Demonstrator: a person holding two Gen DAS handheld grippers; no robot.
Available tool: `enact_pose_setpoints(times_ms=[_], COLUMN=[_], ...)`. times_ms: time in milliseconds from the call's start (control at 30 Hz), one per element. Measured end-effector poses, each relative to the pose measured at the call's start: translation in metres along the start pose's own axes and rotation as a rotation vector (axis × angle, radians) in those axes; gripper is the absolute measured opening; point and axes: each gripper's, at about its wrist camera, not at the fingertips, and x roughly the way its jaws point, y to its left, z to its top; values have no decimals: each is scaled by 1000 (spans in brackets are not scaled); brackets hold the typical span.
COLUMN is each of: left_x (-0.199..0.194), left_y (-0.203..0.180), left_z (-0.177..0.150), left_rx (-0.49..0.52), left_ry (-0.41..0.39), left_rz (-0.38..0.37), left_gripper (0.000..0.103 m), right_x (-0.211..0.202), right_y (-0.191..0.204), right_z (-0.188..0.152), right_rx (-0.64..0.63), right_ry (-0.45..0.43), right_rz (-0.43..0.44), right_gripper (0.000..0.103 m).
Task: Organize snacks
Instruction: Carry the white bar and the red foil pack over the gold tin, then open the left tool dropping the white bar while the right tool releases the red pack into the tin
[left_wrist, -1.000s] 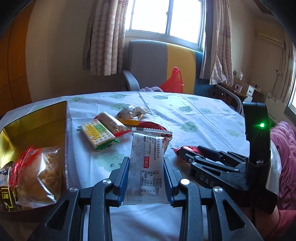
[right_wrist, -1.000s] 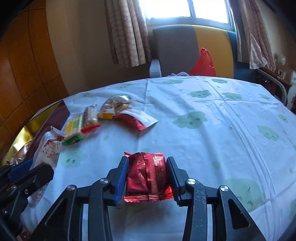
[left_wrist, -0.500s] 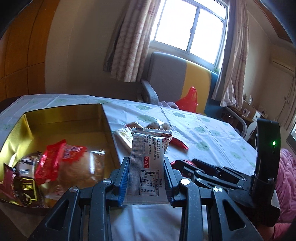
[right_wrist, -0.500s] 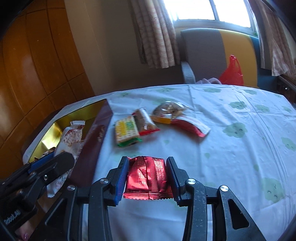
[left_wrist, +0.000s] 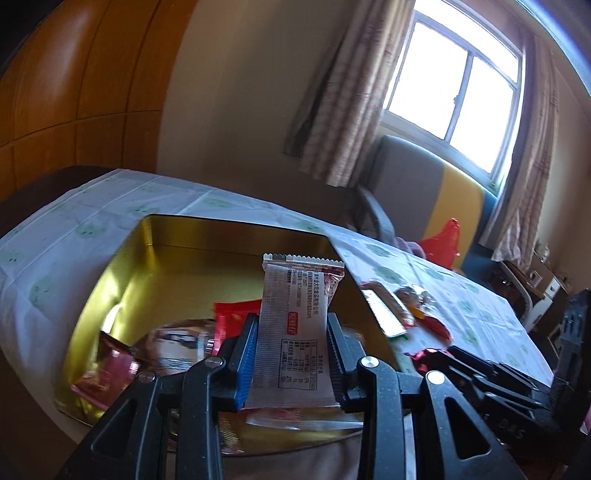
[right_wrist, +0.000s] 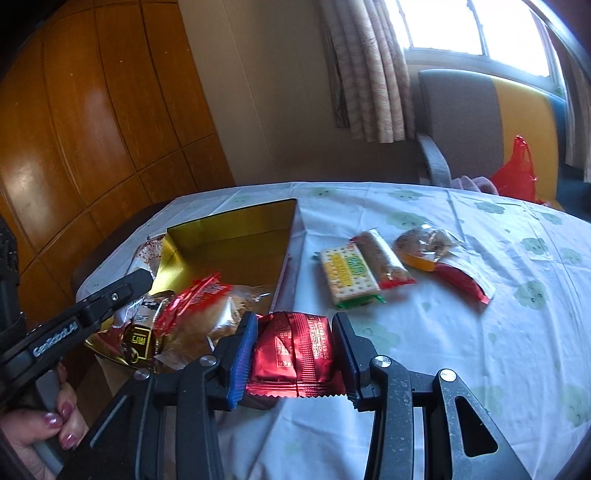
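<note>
The left gripper (left_wrist: 291, 350) is clamped on an upright silver-white printed foil sachet (left_wrist: 293, 325), held above the open gold rectangular tin (left_wrist: 236, 240), which already contains several wrapped snacks. The right gripper (right_wrist: 293, 356) is clamped on a glossy red foil snack packet (right_wrist: 293, 356) just beside the tin's near corner. A green-and-yellow cracker packet (right_wrist: 349, 275) lies on the white tablecloth with green motifs (right_wrist: 480, 332), beside the tin.

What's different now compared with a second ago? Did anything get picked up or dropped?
Both grippers swung left, from over the tablecloth toward the gold tin. The left gripper now hangs over the tin with its white packet; the right gripper nears the tin's edge with its red packet. Nothing was released. The loose snacks on the table stayed put.
</note>
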Motion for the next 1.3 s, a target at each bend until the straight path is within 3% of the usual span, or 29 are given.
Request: enact_pose_setpoints(times_ms=[200, 367, 633, 833, 1033, 1233, 1300], left_x=[10, 28, 54, 64, 49, 22, 16], left_y=[35, 62, 93, 107, 109, 101, 98], left_z=[8, 16, 24, 21, 15, 13, 12], left_rx=[-46, -92, -180, -233, -282, -284, -281], left_ry=[29, 99, 183, 220, 190, 117, 107], left_rz=[66, 113, 147, 177, 171, 176, 177], left_gripper=[35, 35, 35, 36, 39, 39, 39], right_x=[12, 25, 46, 34, 11, 1, 7], right_y=[21, 39, 53, 39, 26, 33, 39], right_z=[5, 13, 27, 26, 13, -1, -3], right_rx=[-48, -107, -165, -100, -92, -190, -219], right_ry=[17, 20, 39, 28, 62, 116, 142], right_rz=[19, 24, 13, -3, -40, -74, -59], right_gripper=[42, 41, 35, 35, 35, 35, 29])
